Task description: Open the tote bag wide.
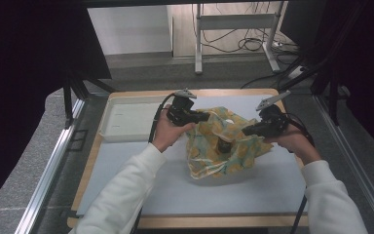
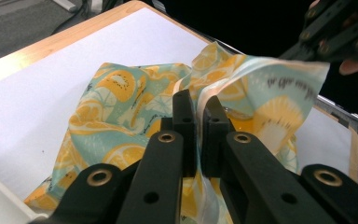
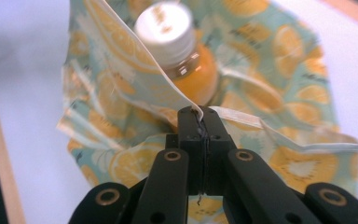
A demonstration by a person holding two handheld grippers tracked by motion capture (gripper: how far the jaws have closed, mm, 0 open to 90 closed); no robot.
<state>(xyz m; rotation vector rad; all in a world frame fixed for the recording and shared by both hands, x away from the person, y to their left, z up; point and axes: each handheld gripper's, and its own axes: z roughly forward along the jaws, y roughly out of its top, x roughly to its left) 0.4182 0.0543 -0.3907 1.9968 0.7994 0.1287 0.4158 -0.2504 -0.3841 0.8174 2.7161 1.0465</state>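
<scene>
A teal cloth [image 1: 209, 156] printed with orange slices lies bunched on the white mat [image 1: 224, 190]. Inside its folds stands a bottle [image 3: 179, 51] of orange liquid with a white cap. My left gripper [image 1: 207, 116] is at the cloth's far left side, shut on a hemmed edge [image 2: 209, 91] that runs between its jaws. My right gripper [image 1: 246, 130] is at the cloth's right side, shut on another hemmed edge [image 3: 242, 119], with the bottle just beyond its tips. In the left gripper view, the right gripper [image 2: 328, 35] holds a lifted corner at the upper right.
A shallow white tray [image 1: 126, 122] sits at the table's back left, beside my left hand. The wooden table edge [image 1: 199, 222] frames the mat. Metal rails run along both sides, and a desk frame with cables [image 1: 243, 41] stands on the floor beyond.
</scene>
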